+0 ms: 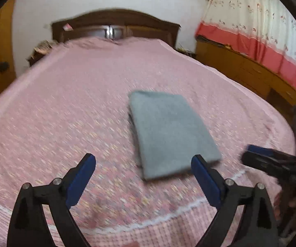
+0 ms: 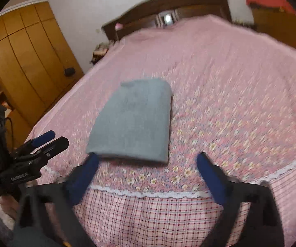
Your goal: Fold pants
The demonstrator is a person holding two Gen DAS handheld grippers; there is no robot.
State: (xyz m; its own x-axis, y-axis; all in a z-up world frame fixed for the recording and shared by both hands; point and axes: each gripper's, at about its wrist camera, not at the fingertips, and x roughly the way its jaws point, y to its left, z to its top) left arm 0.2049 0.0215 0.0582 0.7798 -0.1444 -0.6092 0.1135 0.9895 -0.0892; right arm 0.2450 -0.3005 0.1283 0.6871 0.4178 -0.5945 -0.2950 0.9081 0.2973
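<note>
The grey pants (image 1: pixel 169 133) lie folded into a compact rectangle on the pink bedspread (image 1: pixel 76 107), near the bed's foot. They also show in the right wrist view (image 2: pixel 134 119). My left gripper (image 1: pixel 143 164) is open and empty, held above the bed just short of the pants' near left corner. My right gripper (image 2: pixel 147 162) is open and empty, just short of the pants' near edge. Each gripper appears in the other's view: the right one at the right edge (image 1: pixel 271 160), the left one at the left edge (image 2: pixel 45 142).
The bed has a dark wooden headboard (image 1: pixel 115 26) at the far end. A wooden wardrobe (image 2: pixel 24 61) stands to the left. A low wooden cabinet (image 1: pixel 246 70) and a red-and-white curtain (image 1: pixel 261 30) are on the right. The bedspread's checked skirt (image 2: pixel 148 216) hangs at the near edge.
</note>
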